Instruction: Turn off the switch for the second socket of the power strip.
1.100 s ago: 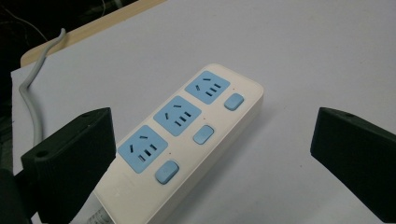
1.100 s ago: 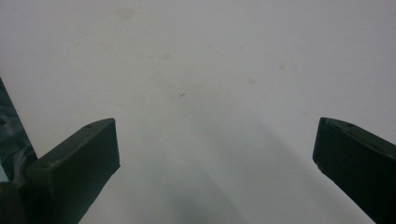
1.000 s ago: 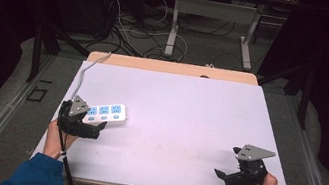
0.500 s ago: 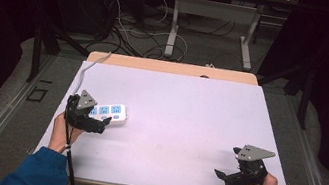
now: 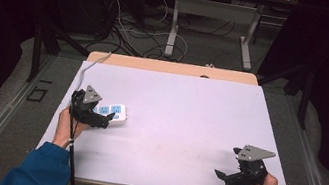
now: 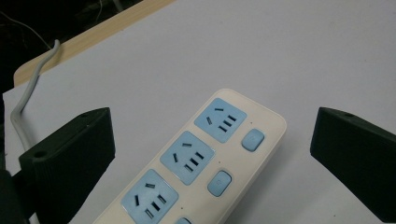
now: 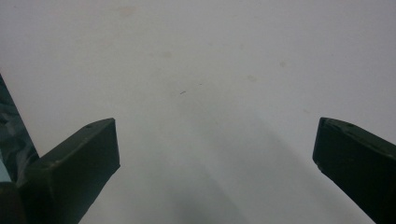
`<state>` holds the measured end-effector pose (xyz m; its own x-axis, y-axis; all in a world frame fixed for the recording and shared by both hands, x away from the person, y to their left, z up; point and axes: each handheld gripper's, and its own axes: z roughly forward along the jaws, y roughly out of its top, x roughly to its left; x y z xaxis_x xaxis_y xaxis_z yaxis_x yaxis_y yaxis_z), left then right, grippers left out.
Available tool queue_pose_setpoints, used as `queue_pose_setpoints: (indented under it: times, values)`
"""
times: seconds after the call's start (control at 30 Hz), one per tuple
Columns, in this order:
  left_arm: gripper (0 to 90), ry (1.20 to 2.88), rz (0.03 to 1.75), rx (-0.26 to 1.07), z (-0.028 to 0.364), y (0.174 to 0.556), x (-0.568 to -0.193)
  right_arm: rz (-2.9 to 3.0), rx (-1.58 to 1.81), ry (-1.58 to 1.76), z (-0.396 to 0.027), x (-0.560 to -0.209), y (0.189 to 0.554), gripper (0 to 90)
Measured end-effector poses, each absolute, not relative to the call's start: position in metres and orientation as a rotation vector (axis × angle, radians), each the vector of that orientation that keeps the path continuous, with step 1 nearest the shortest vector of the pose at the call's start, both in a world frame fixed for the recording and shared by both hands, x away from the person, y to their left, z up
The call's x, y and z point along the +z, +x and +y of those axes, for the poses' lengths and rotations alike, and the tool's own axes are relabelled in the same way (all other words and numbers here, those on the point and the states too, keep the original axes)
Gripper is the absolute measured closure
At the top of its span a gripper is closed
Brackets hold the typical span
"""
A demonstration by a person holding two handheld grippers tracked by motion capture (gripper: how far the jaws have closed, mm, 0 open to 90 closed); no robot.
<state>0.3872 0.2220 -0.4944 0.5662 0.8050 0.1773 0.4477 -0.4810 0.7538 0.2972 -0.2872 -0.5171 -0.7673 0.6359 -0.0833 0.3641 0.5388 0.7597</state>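
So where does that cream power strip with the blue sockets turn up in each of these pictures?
High view: the cream power strip with blue sockets lies at the table's left, just ahead of the left gripper.
Left gripper view: it runs from bottom centre up toward the middle, between the open black jaws.
Right gripper view: bare table surface between the open jaws, no strip.
Shared landmark: the pale lilac table cover.
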Motion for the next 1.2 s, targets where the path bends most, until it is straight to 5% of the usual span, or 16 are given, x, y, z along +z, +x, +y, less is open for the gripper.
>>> queue_pose_setpoints:
  times: [1.2]
  values:
    - [3.3,2.143,1.098,0.643,0.228,0.414,-0.507,2.440,1.087,0.832,-0.288,-0.517,0.296,0.0]
